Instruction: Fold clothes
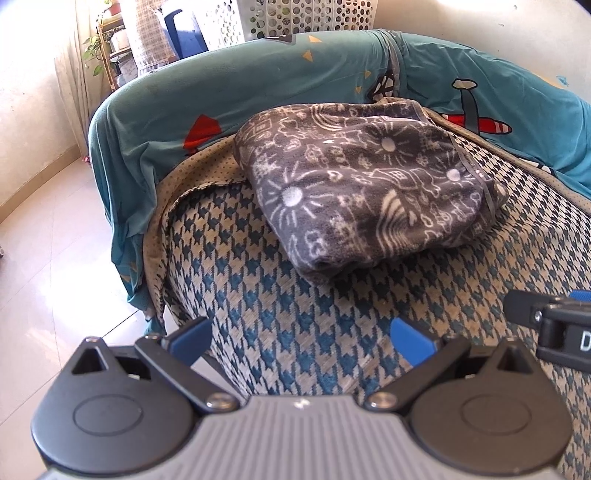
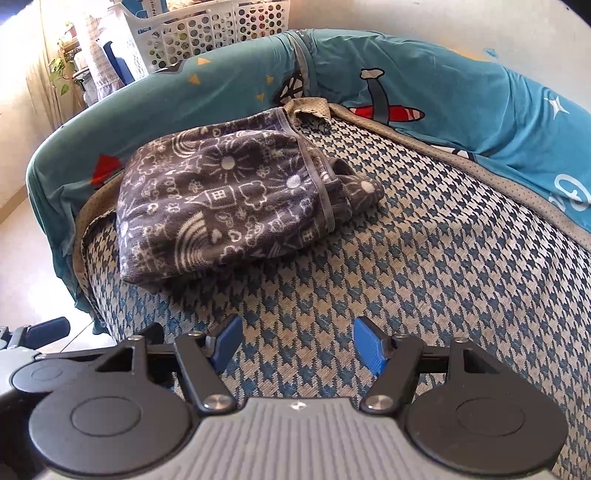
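Note:
A grey fleece cloth with white doodle print [image 1: 362, 184] lies folded in a thick bundle on the sofa seat; the right wrist view shows the same cloth [image 2: 221, 206] with a loose corner sticking out at its right side. My left gripper [image 1: 301, 341] hovers open over the seat's front edge, well short of the cloth, nothing between its blue pads. My right gripper [image 2: 297, 347] also stands open and empty, apart from the cloth. Its black body [image 1: 554, 328] shows at the right edge of the left wrist view.
The sofa seat has a blue-and-beige houndstooth cover [image 2: 424, 266]. A teal printed sheet [image 1: 258, 85] drapes the backrest and arm. A white perforated basket [image 2: 207, 33] stands behind the sofa. Tiled floor [image 1: 55, 258] lies to the left, with a plant shelf [image 1: 107, 48] by the curtain.

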A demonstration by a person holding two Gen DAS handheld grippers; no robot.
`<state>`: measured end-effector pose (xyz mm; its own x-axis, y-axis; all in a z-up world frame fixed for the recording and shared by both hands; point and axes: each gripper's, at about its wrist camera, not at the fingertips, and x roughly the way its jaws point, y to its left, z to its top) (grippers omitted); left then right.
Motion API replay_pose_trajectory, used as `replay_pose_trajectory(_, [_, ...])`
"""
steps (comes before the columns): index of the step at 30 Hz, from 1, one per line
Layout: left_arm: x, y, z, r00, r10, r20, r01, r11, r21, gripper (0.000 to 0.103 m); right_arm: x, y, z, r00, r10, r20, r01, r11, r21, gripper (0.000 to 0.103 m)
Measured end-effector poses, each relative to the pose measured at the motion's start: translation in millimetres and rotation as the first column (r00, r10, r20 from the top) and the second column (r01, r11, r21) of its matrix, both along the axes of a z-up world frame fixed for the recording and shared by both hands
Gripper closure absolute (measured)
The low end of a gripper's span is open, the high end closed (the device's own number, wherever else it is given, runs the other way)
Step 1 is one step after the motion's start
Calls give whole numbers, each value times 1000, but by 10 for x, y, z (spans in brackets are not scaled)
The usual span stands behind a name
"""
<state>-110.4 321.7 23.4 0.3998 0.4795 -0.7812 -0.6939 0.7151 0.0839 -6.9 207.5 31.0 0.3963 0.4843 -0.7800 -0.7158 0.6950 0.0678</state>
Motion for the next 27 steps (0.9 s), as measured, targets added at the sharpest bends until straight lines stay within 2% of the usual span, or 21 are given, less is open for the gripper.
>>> replay_pose_trajectory(4, [-13,38,-14,1000,12,-11,-12,1000,0,0,-5,55,-10,1000,6,6,-6,1000,-14,37])
replay_pose_trajectory(13, [-48,83,-8,999,31,12,-31,998,-48,0,-10,110,21,999,22,-26,-22,1000,19,37])
replay_pose_trajectory(15, [-12,36,-12,1000,12,-4,-12,1000,-20,0,-8,135,-6,999,19,-35,-19,1000,12,37])
replay_pose_trajectory(18, [-13,18,-15,1000,8,-18,-8,1000,-1,0,-39,152,3,999,32,-4,-32,999,-5,37])
replay_pose_trajectory(21, [-25,46,-3,1000,13,1,-13,1000,-27,0,-36,150,17,999,32,0,-32,999,-1,37])
replay_pose_trajectory(27, [-26,77,-10,1000,21,-4,-21,999,-28,0,16,148,-46,999,15,-29,-15,1000,-7,37])
